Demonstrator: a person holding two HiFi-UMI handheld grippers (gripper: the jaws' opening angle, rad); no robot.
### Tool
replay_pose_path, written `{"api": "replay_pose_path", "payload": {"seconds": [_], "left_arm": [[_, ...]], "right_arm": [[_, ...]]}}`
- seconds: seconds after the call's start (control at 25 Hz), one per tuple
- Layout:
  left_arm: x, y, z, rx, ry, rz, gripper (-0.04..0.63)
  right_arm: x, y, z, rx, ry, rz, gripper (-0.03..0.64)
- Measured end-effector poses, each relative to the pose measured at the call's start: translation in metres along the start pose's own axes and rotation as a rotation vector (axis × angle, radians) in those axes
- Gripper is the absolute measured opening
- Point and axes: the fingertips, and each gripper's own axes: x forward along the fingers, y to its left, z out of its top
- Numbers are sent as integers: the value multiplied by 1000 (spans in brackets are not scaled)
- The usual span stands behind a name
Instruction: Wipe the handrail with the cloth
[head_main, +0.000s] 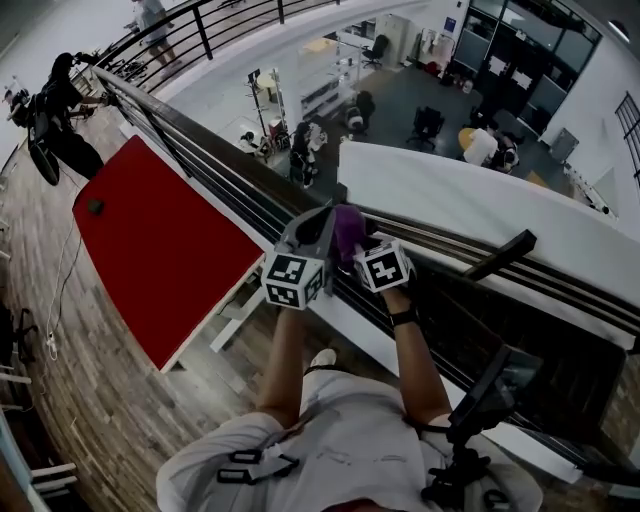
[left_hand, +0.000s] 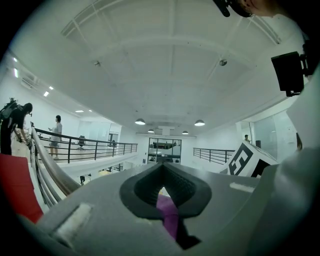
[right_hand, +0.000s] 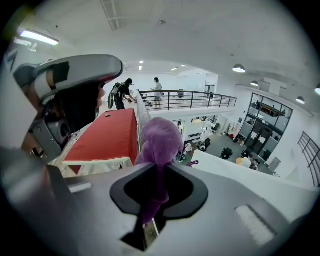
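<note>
At metal handrail (head_main: 215, 148) | left hand-held gripper (left_hand: 162, 192), right hand-held gripper (right_hand: 156, 192) clamp bunched purple cloth (right_hand: 159, 140)

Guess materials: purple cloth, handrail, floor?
Cloth: soft fabric, possibly microfiber; matte purple, bunched into rounded folds.
Handrail: likely painted metal; dark, smooth, faint sheen.
Floor: wood-look planks, matte; wood or laminate unclear.

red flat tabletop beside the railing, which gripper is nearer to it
Left. The left gripper sits just right of the red flat tabletop; the right gripper lies farther right.
</note>
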Motion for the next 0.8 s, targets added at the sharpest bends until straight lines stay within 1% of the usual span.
{"api": "replay_pose_path", "payload": {"seconds": [0.12,0.4,0.56,0.8], "left_arm": [[1,-8,0,2,2,12,2],[13,-28,-12,6,34,-9,2],[20,-53,-10,23,33,-49,2],[34,-85,-14,55,64,-137,2]], "right_arm": [[-5,-1,-1,11,-23,41,49],[-12,-12,-16,19,-13,41,49],[-27,-17,-28,66,-25,69,49],[-44,-30,-40,101,-26,40,49]]}}
